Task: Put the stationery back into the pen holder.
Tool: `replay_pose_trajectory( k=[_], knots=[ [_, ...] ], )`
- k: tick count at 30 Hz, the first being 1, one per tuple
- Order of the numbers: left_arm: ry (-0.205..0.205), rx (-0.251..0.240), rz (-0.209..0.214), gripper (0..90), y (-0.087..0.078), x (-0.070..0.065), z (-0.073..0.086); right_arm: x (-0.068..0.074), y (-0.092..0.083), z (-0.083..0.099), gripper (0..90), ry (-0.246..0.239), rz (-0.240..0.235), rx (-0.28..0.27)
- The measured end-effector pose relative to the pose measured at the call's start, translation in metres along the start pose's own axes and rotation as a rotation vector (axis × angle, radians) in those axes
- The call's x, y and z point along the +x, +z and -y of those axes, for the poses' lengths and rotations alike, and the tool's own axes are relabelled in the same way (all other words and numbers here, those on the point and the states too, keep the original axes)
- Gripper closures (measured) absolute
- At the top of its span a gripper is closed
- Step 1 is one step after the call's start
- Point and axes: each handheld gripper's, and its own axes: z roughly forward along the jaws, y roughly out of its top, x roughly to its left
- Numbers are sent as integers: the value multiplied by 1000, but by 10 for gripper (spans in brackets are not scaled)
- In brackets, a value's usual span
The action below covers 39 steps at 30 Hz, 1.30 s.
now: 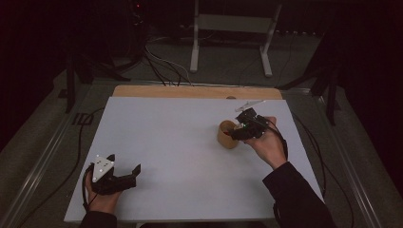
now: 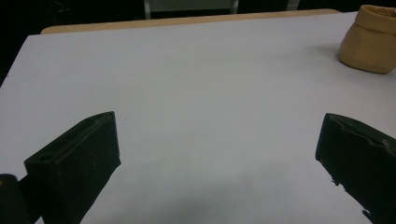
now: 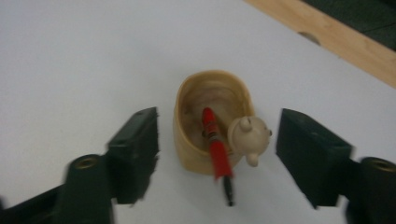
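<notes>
Right gripper just above a wooden pen cup that holds a red pen; left gripper released and far away.

In the right gripper view the wooden cup [image 3: 212, 135] stands upright on the white table [image 3: 70, 56], directly ahead at 12 o'clock between the two wide-apart jaws of the right gripper [image 3: 217, 156], which grasps nothing. Inside the cup leans a red pen [image 3: 214, 140]; its long axis runs from 12 to 6 o'clock, the dark end sticking out over the near rim toward the gripper. A small bear-head figure [image 3: 247, 135] sits on the rim at about 3 o'clock of the pen. In the high view the left gripper [image 1: 124, 176] rests at the table's 7 o'clock corner, jaws apart and empty, well apart from the cup, so the right hand is clearly nearer.
</notes>
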Motion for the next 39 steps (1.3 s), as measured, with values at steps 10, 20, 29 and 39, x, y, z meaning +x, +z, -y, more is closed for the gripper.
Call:
replay_pose_trajectory(
  k=[10, 20, 29, 39],
  knots=[
    [-3, -2, -2, 3, -1, 1, 0, -1, -16, 10, 128, 5, 2, -146],
    [-15, -17, -1, 3, -3, 3, -1, -9, -33, 28, 42, 44, 18, -243],
    [-16, -26, -1, 3, -5, 3, -2, -8, -38, 51, 0, 64, 23, -311],
    [28, -58, -2, 3, -10, -1, -7, 0, -36, 121, 0, 124, 27, -393]
  ],
)
